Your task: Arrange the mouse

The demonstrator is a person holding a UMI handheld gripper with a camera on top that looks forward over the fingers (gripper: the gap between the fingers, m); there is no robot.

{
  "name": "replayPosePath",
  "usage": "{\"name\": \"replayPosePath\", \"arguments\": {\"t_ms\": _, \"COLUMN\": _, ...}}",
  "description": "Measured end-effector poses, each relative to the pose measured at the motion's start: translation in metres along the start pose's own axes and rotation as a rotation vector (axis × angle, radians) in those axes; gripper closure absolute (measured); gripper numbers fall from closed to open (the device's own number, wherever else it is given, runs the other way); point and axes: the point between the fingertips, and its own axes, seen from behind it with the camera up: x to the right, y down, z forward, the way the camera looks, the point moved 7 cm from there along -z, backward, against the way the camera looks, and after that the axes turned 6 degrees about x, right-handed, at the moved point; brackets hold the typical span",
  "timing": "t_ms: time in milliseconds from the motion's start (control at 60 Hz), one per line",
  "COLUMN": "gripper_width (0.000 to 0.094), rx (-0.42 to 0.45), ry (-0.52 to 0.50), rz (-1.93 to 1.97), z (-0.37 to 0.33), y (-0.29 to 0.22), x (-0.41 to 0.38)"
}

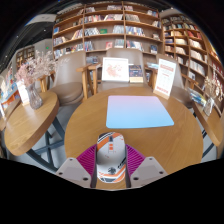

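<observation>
Clamping both fingers on a white-and-orange mouse (111,157), the gripper (111,166) holds it between its magenta pads (88,160) above the near edge of the round wooden counter (75,122). Just beyond lies a pale blue mouse pad (139,110). Bookshelves (110,25) fill the far wall.

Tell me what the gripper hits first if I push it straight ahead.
Nothing soon: the gripper, closed on the mouse, would pass over the blue mouse pad on the table; the chairs beyond look farthest, depth unclear.
</observation>
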Motion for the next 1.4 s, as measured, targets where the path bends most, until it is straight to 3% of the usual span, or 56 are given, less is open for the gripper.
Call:
{"name": "replayPosePath", "arguments": {"t_ms": 183, "gripper_width": 0.0549, "rx": 0.132, "ry": -0.026, "rz": 0.037, "z": -0.005, "y": -0.093, "x": 0.026}}
{"name": "replayPosePath", "arguments": {"t_ms": 317, "gripper_width": 0.0549, "rx": 0.222, "ry": 0.072, "rz": -0.006, "z": 0.040, "y": -0.156, "x": 0.069}}
{"name": "replayPosePath", "arguments": {"t_ms": 500, "gripper_width": 0.0550, "rx": 0.140, "ry": 0.083, "rz": 0.009, "z": 0.123, "y": -0.156, "x": 0.100}}
{"name": "replayPosePath", "arguments": {"t_ms": 700, "gripper_width": 0.0547, "rx": 0.012, "ry": 0.065, "rz": 0.050, "z": 0.173, "y": -0.110, "x": 0.111}}
{"name": "replayPosePath", "arguments": {"t_ms": 850, "gripper_width": 0.0413, "rx": -0.006, "ry": 0.053, "rz": 0.014, "z": 0.179, "y": -0.097, "x": 0.108}}
{"name": "replayPosePath", "arguments": {"t_ms": 967, "gripper_width": 0.0070, "rx": 0.014, "ry": 0.095, "rz": 0.017, "z": 0.163, "y": -0.103, "x": 0.114}}
{"name": "replayPosePath", "arguments": {"t_ms": 1200, "gripper_width": 0.0081, "rx": 0.125, "ry": 0.119, "rz": 0.026, "z": 0.034, "y": -0.119, "x": 0.102}}
{"name": "replayPosePath", "arguments": {"t_ms": 1400, "gripper_width": 0.0083, "rx": 0.162, "ry": 0.083, "rz": 0.026, "z": -0.085, "y": -0.087, "x": 0.093}}
